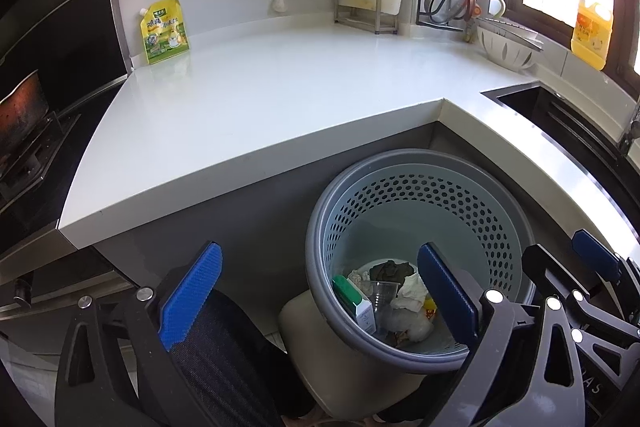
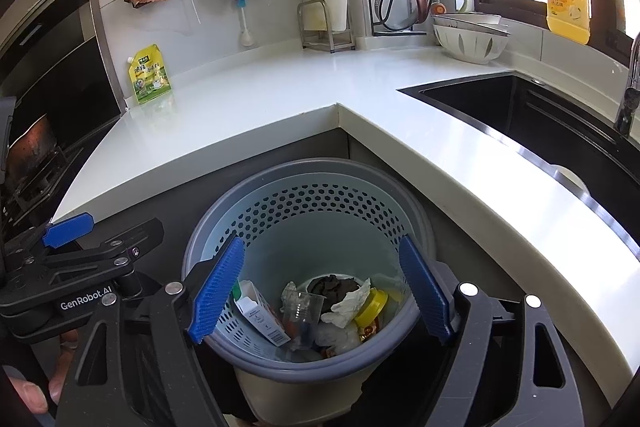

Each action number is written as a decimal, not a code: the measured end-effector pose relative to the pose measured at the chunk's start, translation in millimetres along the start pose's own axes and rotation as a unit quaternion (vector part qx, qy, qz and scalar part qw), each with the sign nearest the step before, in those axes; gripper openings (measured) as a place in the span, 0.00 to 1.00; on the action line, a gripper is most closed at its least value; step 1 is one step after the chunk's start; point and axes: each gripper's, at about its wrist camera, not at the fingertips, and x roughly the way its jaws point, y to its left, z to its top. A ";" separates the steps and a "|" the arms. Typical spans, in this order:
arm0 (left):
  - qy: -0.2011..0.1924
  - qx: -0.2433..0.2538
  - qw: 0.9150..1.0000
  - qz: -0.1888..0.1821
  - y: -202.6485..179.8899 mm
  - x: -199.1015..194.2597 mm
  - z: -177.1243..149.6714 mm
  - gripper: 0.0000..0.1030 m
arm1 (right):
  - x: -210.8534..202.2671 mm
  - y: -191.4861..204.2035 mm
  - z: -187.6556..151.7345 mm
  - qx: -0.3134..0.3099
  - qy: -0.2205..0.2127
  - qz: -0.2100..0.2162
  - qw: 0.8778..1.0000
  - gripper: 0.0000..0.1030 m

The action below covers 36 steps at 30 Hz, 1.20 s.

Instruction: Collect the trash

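Grey perforated bin (image 2: pixel 224 227), white counter (image 2: pixel 240 115), yellow-green pouch (image 2: pixel 149 75)

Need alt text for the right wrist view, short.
The open right gripper hangs empty over a grey perforated bin holding a clear cup, a small carton, crumpled tissue and a yellow lid. Behind it, a white counter carries only a yellow pouch.

L gripper (image 1: pixel 316 291) jaws wide, empty; R gripper (image 2: pixel 320 291) same, both tilted down.
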 end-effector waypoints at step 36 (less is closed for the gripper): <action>-0.005 -0.010 1.000 0.015 7.1 -4.4 -2.5 0.94 | 3.4 -0.3 -3.2 0.002 0.004 -0.003 1.000 0.74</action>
